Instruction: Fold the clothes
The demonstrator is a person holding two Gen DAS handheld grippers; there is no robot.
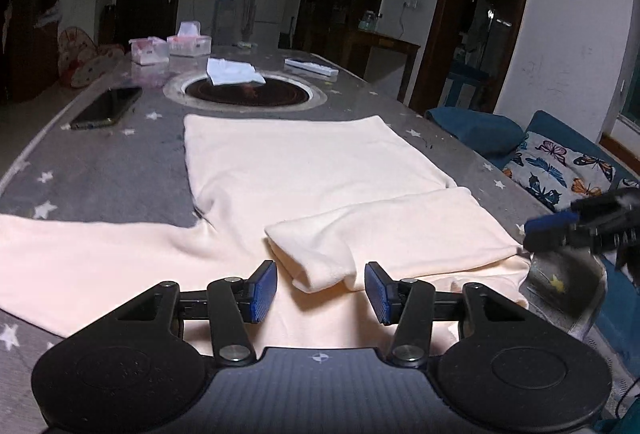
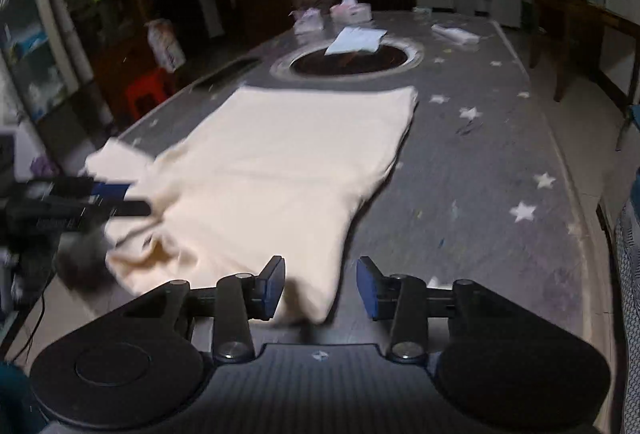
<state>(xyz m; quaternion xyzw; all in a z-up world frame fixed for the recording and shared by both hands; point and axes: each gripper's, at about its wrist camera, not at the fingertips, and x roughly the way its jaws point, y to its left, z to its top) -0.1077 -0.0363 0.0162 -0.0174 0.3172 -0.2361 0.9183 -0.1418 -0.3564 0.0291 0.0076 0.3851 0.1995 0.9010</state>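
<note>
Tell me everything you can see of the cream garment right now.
The cream garment is soft, plain knit-looking cloth lying flat on the grey star-print table cover, its straight far edge toward the round inset. One sleeve is folded across the body; the other lies spread sideways. Both tools hover open over its near edge; neither grips it.

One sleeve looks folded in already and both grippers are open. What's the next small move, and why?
Probably bring the left gripper across to the other sleeve and close on its end. That sleeve lies spread out flat on the table, while the near one is already folded over the shirt. The left gripper's jaws are open with nothing pinched.
</note>
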